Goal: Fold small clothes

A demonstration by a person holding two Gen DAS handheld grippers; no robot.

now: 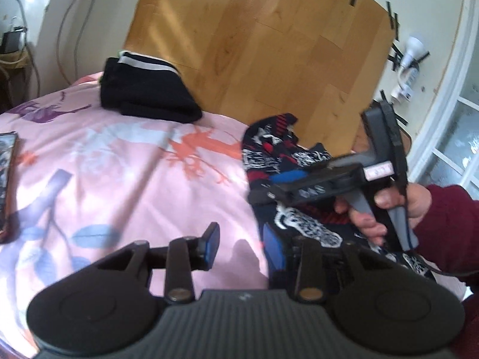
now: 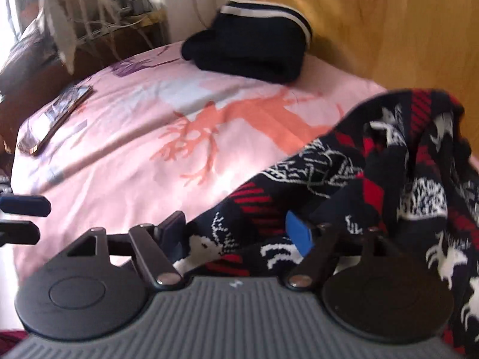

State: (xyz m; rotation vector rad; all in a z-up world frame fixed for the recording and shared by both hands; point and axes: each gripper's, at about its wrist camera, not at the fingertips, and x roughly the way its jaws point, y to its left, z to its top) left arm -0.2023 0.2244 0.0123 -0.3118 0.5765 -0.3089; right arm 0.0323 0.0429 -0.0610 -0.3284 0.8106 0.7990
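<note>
A navy, red and white patterned knit garment [image 1: 302,209] lies crumpled at the right side of the pink sheet [image 1: 119,164]; it also fills the right of the right wrist view [image 2: 374,185]. My left gripper [image 1: 242,248] is open at the garment's left edge, its right finger on the knit. My right gripper [image 2: 239,233] is open with knit lying between its fingers; it shows in the left wrist view [image 1: 287,185] above the garment. A folded black garment with white stripes [image 1: 146,89] lies at the far edge, also in the right wrist view [image 2: 251,42].
A phone [image 2: 54,119] lies at the sheet's left edge, also seen in the left wrist view [image 1: 6,179]. A wooden board [image 1: 254,45] stands behind the bed. Cables and clutter [image 2: 98,18] sit at the far left. A window frame [image 1: 449,119] is at the right.
</note>
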